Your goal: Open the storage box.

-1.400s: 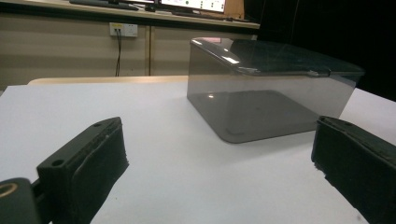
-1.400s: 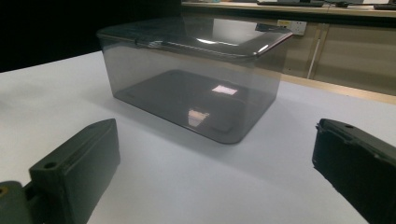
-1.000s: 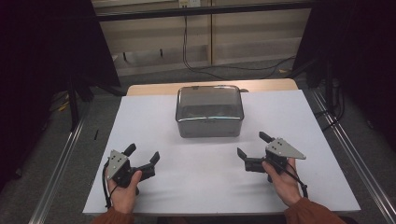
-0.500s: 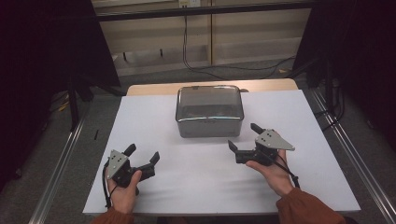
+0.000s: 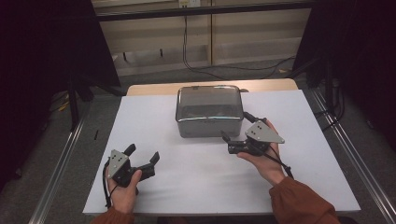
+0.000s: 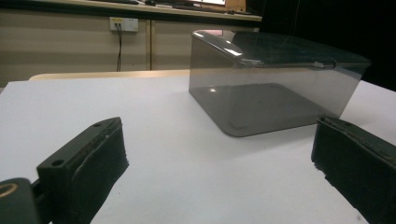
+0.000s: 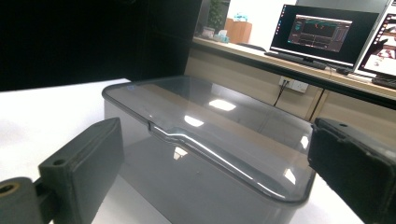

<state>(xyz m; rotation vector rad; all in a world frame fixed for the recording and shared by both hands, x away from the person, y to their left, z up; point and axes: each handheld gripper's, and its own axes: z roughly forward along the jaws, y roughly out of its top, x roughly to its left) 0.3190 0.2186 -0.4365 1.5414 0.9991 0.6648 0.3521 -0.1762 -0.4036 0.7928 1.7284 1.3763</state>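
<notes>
**Smoky lidded box at the frame's centre**

While we hold both tools over the white table (image 5: 299,186), the grey translucent box (image 5: 209,111) sits just above centre, rounded corners, glossy lid shut. Our right gripper (image 5: 236,135) spreads wide just beside its lower right corner; our left gripper (image 5: 141,156) gapes at lower left.

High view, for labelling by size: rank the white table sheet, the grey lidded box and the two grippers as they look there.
1. White table sheet.
2. Grey lidded box.
3. Left gripper and right gripper: they look alike in size, so no ranking between them.
</notes>
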